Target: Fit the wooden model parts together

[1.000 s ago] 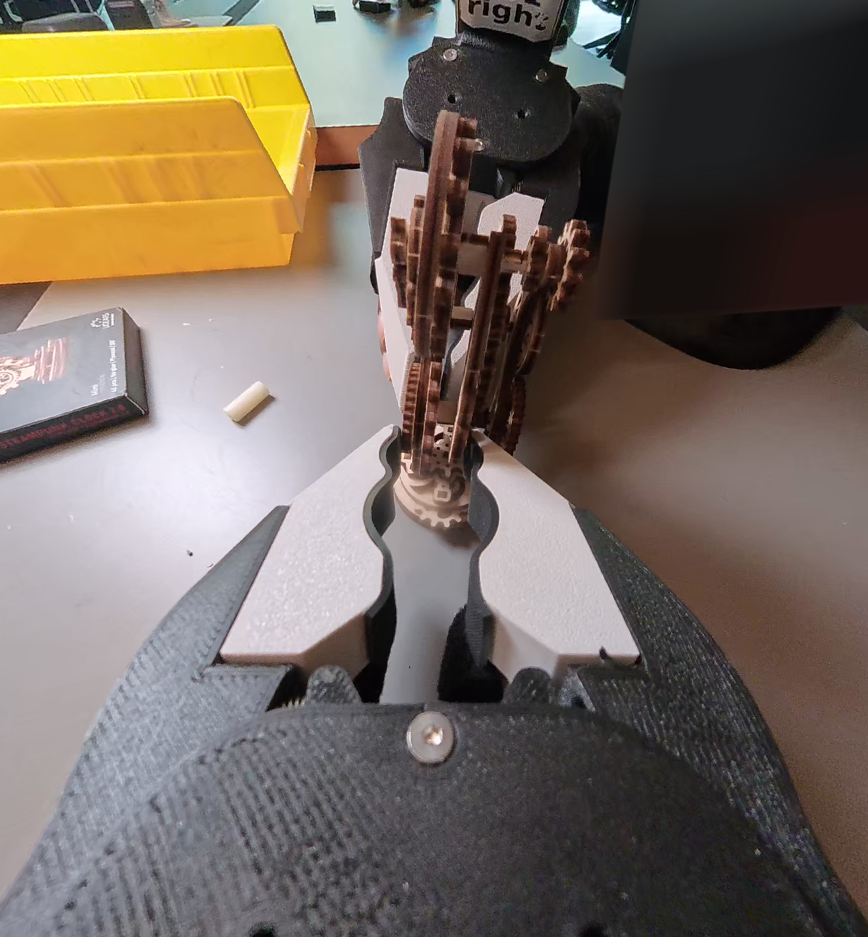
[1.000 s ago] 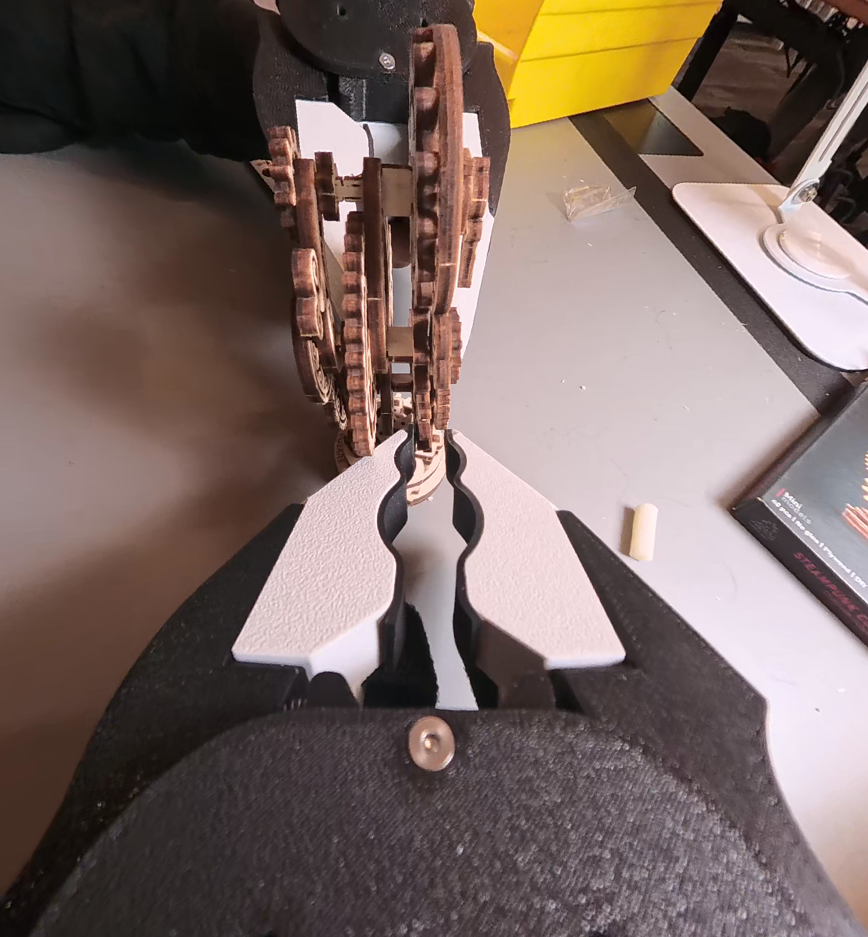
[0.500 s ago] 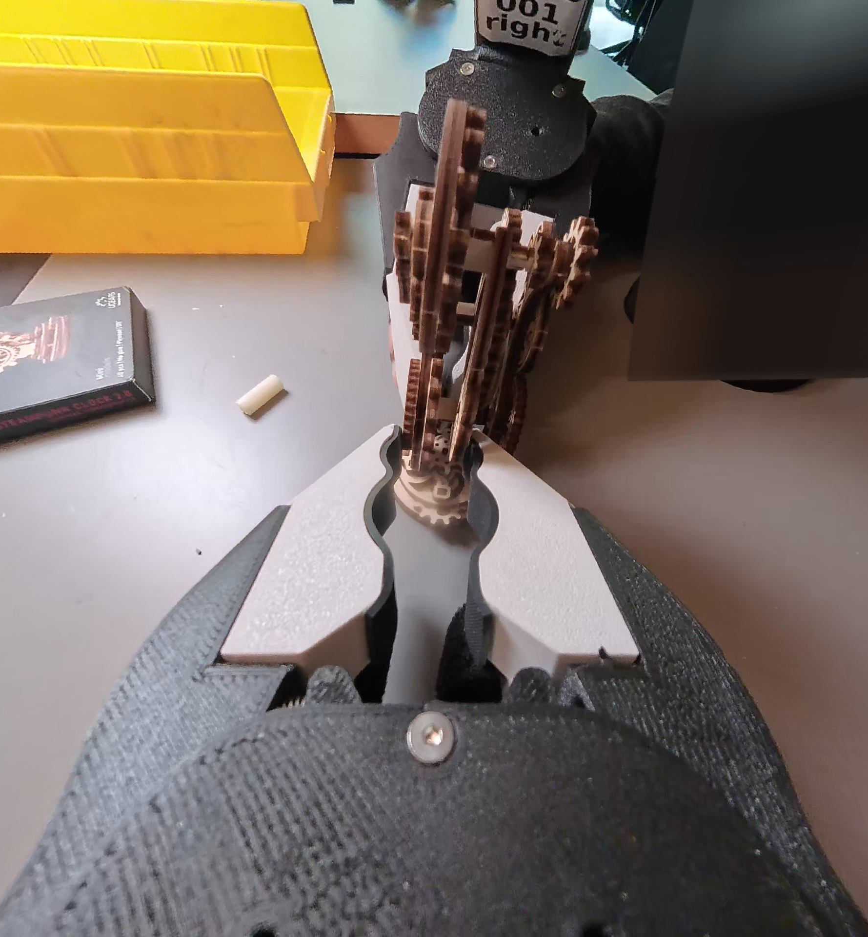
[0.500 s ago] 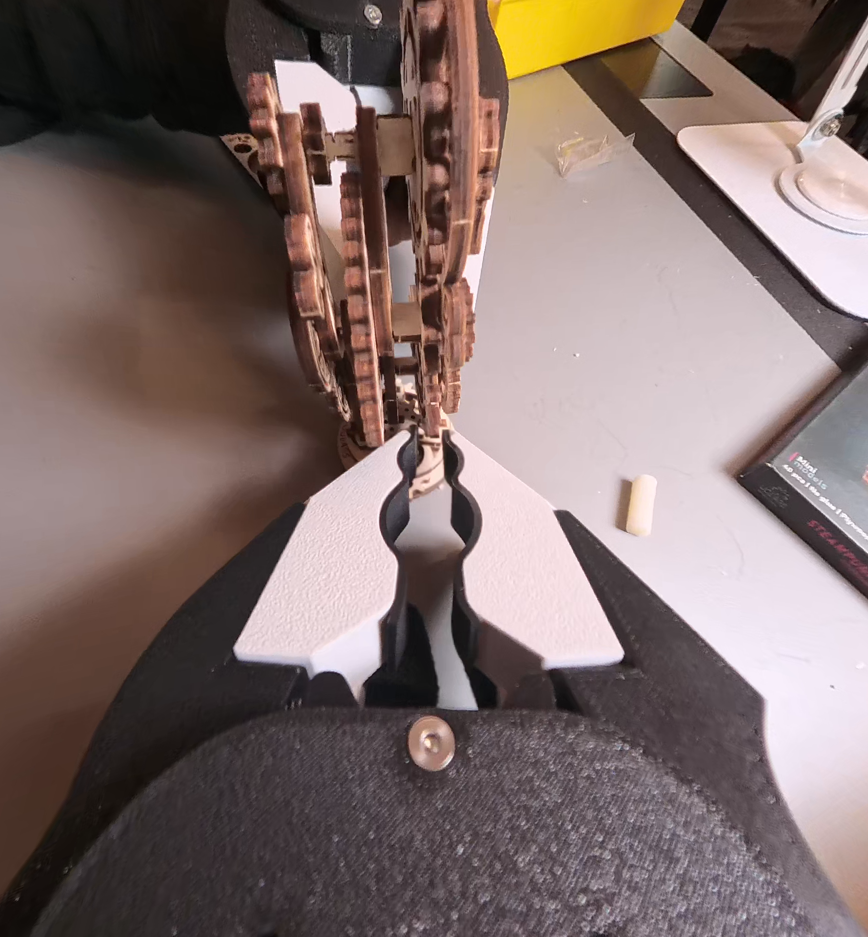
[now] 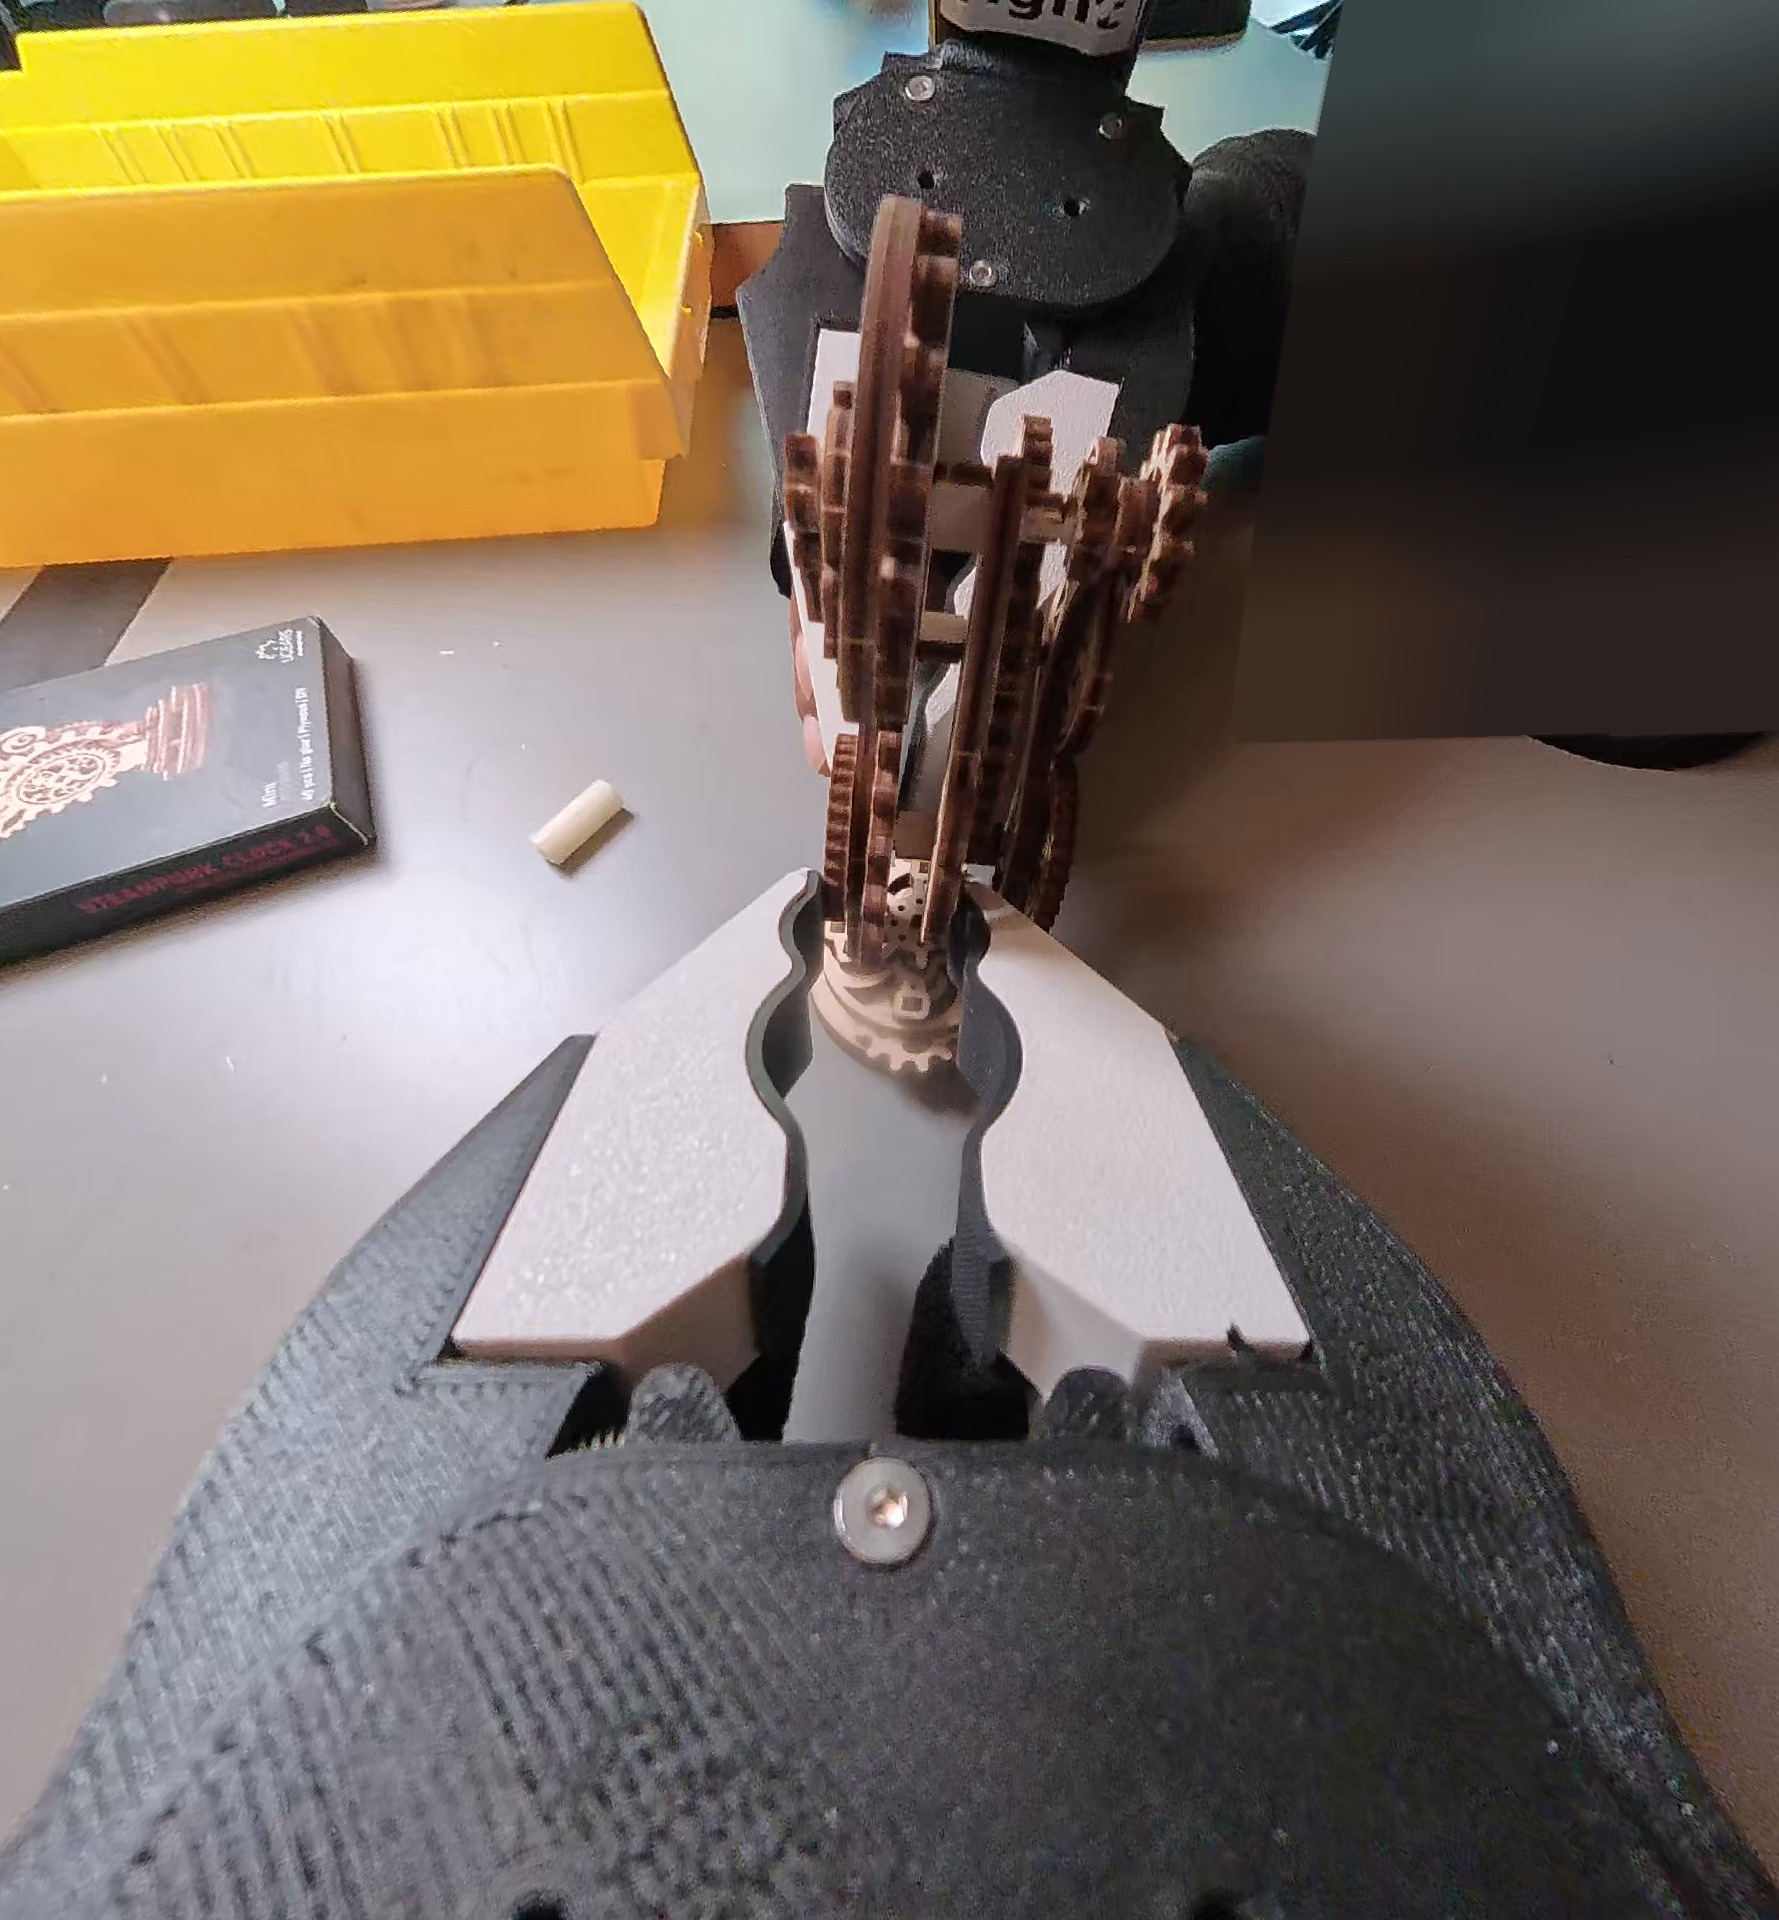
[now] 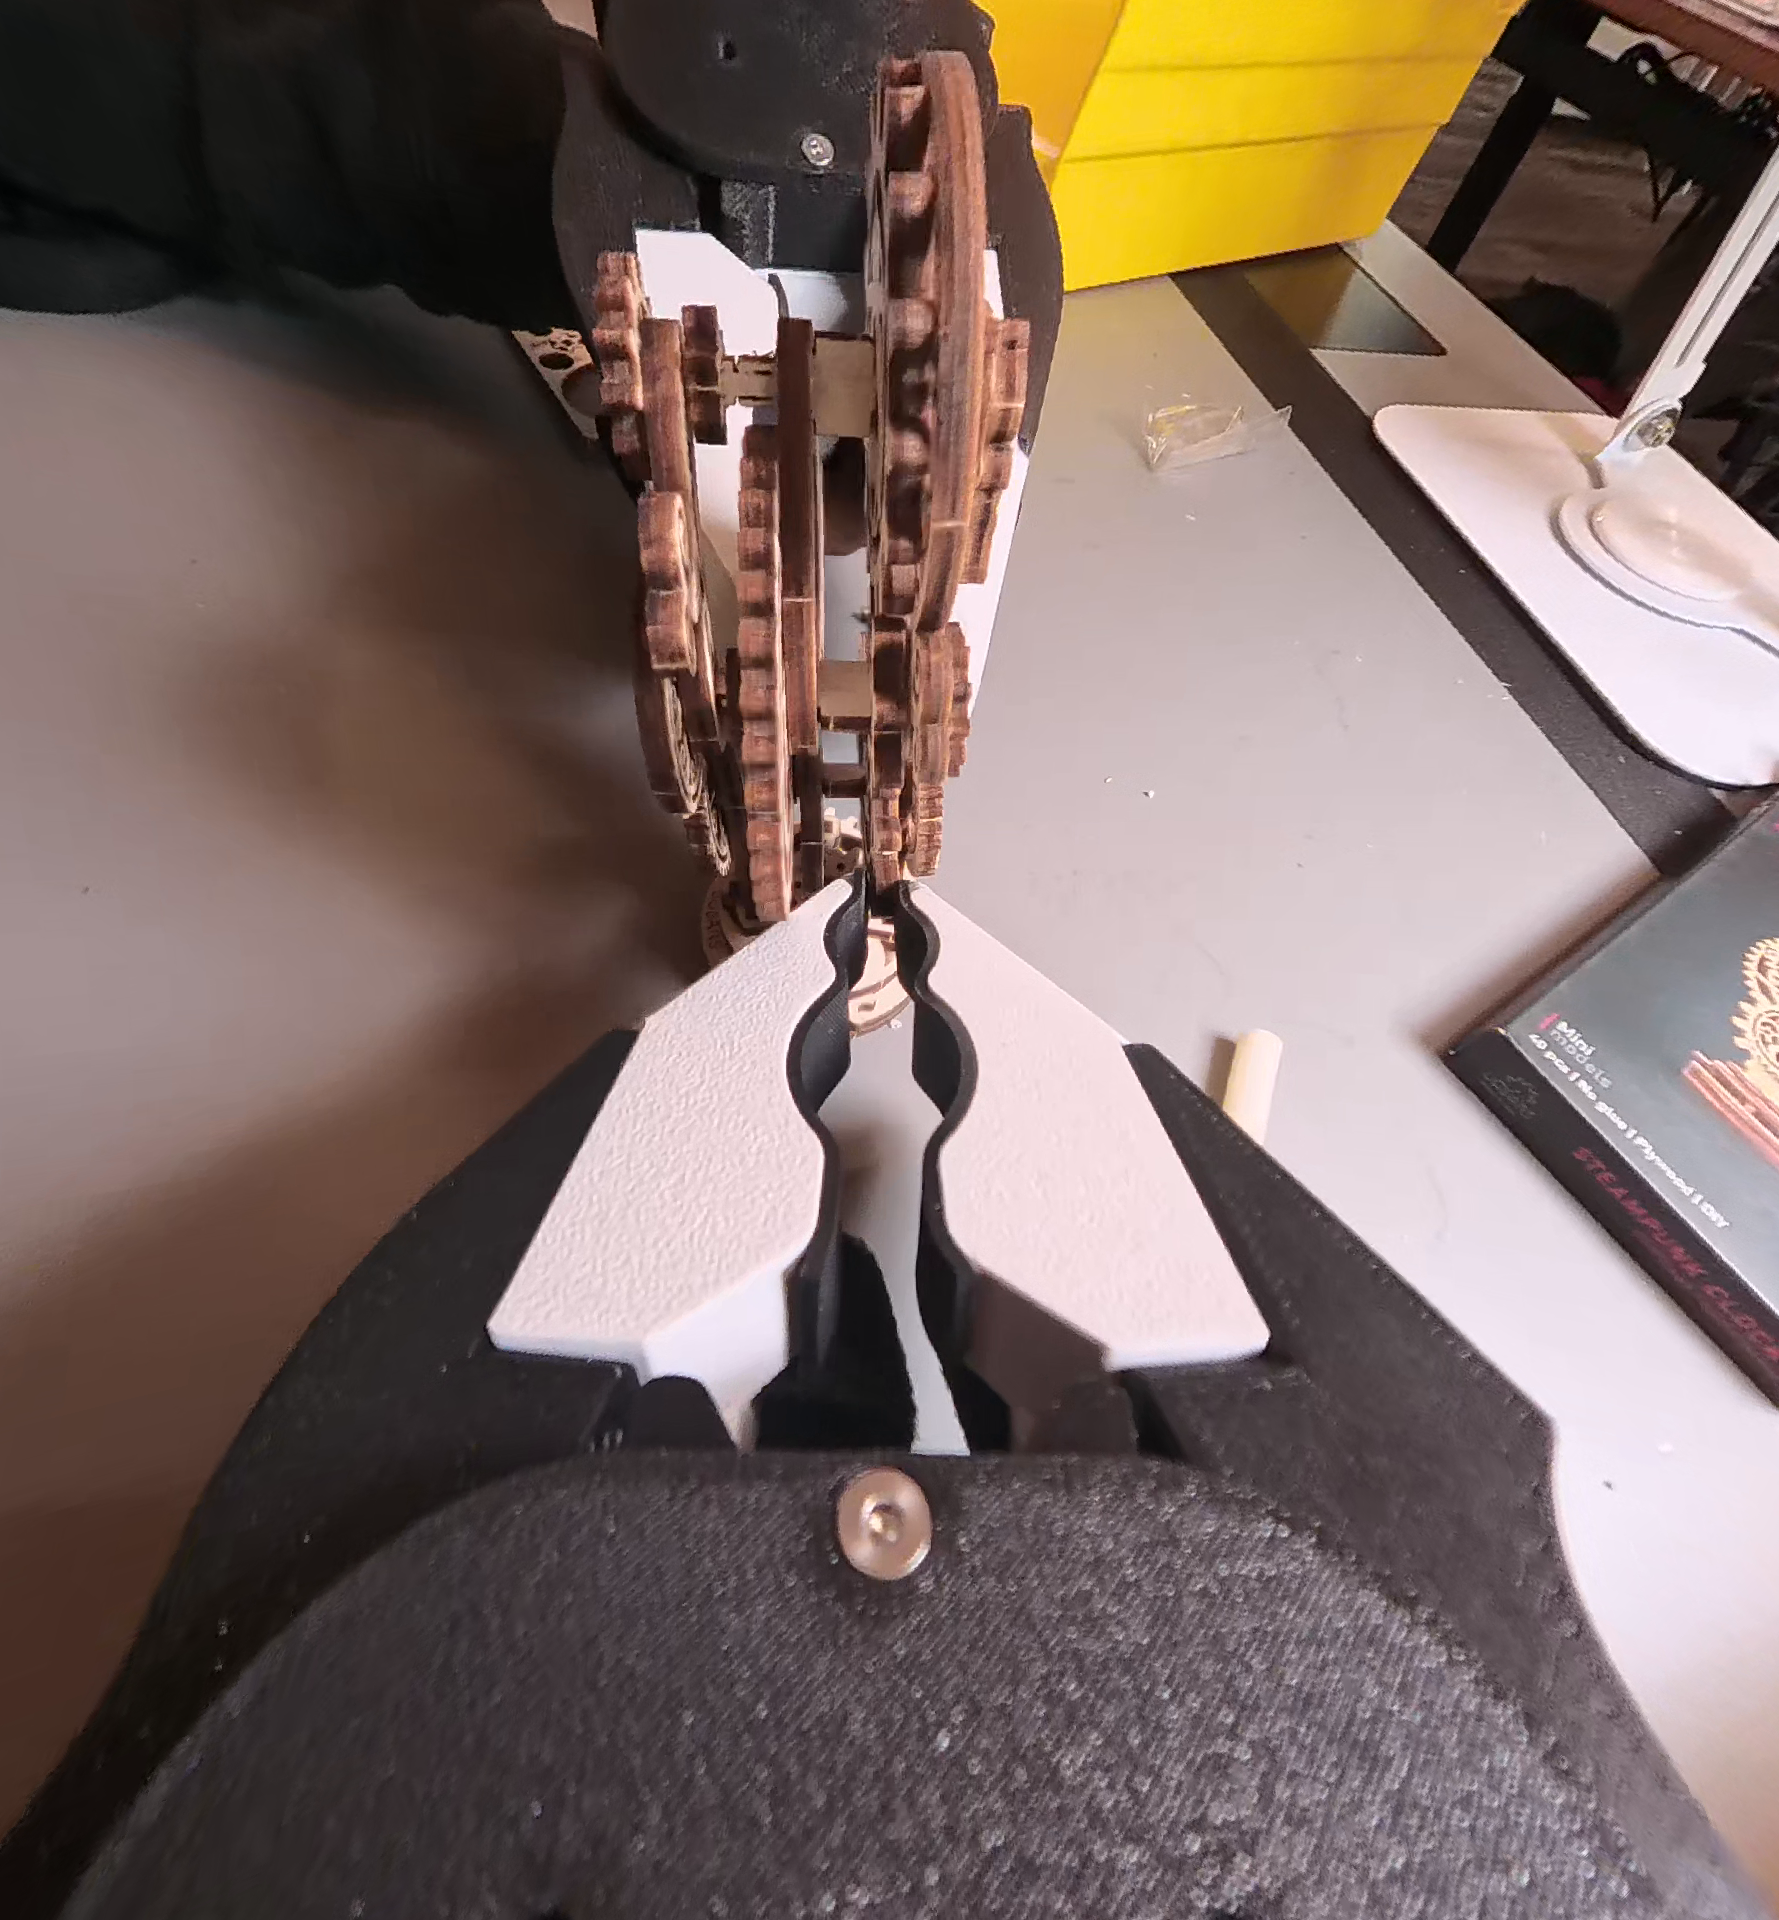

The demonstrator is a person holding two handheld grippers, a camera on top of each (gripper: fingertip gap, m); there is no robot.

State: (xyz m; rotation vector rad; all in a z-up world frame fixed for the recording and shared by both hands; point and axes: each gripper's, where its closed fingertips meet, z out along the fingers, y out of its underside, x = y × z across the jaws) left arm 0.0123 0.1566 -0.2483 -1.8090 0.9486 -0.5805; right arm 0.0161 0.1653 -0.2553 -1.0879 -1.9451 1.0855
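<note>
Grey tabletop [image 6: 1228, 727] with dark border strip; yellow storage bins [image 5: 293, 312] at back; white lamp base [image 6: 1643, 582] beside edge.

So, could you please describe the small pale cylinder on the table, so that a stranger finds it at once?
Start at the big yellow plastic bins at the table's far edge, then come to the flat black cardboard box in front of them. Between that box and the brown wooden gear model lies the short cream-white cylinder, the only loose, plain, pale piece there.

2 close wrist views, face to face – shared wooden model [image 5: 952, 644] between
</note>
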